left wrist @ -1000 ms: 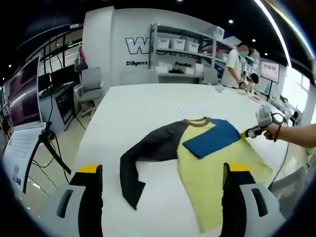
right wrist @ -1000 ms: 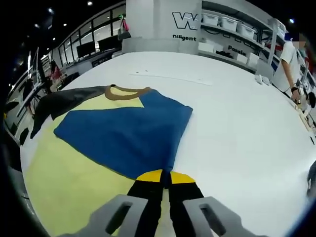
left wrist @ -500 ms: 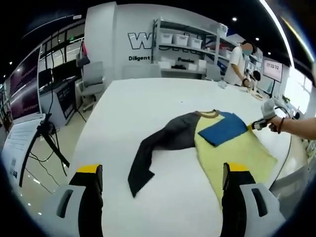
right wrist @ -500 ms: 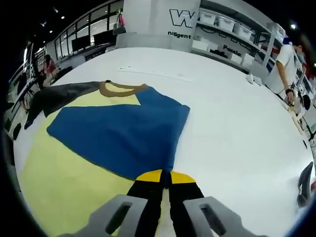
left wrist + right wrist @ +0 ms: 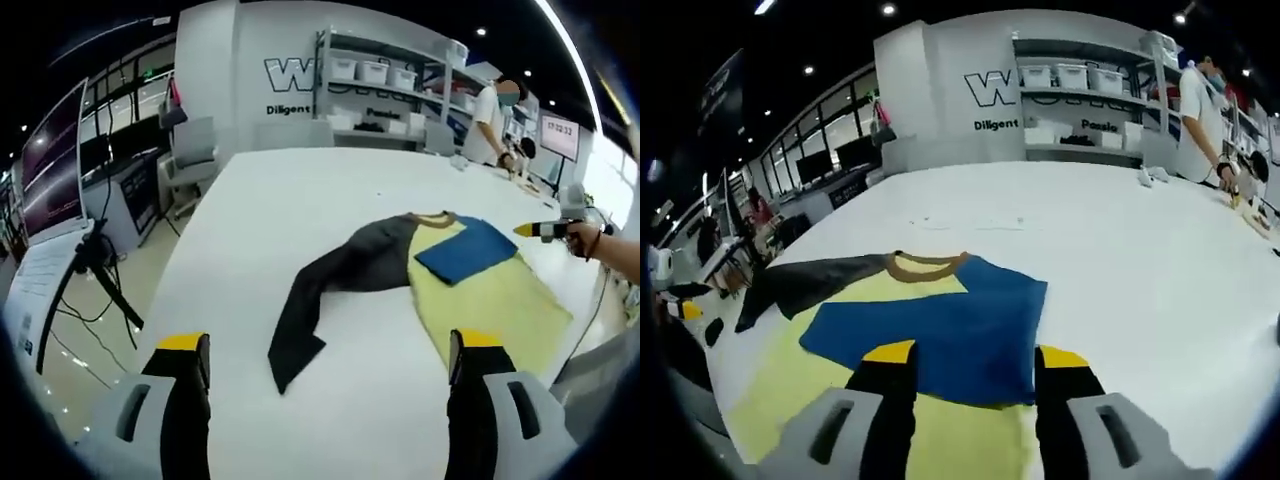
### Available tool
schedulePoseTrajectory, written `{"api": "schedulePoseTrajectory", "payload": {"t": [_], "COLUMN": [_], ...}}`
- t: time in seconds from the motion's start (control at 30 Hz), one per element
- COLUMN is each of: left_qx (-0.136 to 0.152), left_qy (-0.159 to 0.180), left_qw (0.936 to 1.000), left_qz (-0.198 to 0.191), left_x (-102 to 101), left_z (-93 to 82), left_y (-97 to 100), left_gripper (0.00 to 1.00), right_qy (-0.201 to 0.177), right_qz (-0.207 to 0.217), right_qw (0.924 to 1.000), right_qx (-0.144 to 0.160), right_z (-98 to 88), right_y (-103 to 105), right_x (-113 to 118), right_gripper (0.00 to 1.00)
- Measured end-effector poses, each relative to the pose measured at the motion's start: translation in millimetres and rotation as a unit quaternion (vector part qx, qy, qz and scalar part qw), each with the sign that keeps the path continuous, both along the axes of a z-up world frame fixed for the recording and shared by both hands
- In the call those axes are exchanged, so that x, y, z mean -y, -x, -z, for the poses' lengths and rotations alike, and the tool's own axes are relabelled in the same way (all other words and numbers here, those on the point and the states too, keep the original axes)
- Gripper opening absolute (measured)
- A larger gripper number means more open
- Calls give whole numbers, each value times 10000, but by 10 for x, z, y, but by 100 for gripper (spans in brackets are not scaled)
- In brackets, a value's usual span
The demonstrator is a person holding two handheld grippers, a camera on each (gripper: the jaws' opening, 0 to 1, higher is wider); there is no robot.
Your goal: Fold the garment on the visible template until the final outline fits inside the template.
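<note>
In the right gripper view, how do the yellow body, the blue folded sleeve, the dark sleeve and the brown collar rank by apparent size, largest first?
1. yellow body, though partly covered
2. blue folded sleeve, close to the first, so that ranking is unsure
3. dark sleeve, farther away
4. brown collar, clearly smallest

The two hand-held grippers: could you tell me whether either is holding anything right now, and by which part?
Nothing is held. The left hand-held gripper and right hand-held gripper are both open above the yellow shirt with folded blue sleeve.
</note>
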State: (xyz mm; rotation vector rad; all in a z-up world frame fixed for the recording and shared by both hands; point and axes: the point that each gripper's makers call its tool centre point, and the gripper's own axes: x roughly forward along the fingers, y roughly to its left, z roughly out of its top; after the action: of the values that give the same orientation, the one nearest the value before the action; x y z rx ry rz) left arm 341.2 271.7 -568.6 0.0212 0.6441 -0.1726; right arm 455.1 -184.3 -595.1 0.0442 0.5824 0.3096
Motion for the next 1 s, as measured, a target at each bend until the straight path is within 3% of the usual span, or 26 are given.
{"api": "schedulePoseTrajectory", "payload": {"t": [0.3,0.5,0.93,1.0], "left_qx": [-50,-195,-528,-744], "left_qy": [53,61,-168,-203], "left_qw": [9999,9997,9982,9967], "left_qz": [-84,-142,-212,-265], "left_x": [-78,-121,-248,-283], "left_z": [87,218,606,693], "left_y": [9,33,-58,-52], "left_gripper": [95,92,70,67], "right_qy": [-99,-73,-68,-56], "right_qz": [-475,-866,-1202,-1224], "right_qw": [9988,9960,9923,9920], "right_qx": [-74,-188,-282,-317], "right_z": [-170,-197,-212,-203], "right_y": [293,611,1109,1153], "right_x": [-255,-437,-588,-588], "right_gripper": [72,87,92,91]}}
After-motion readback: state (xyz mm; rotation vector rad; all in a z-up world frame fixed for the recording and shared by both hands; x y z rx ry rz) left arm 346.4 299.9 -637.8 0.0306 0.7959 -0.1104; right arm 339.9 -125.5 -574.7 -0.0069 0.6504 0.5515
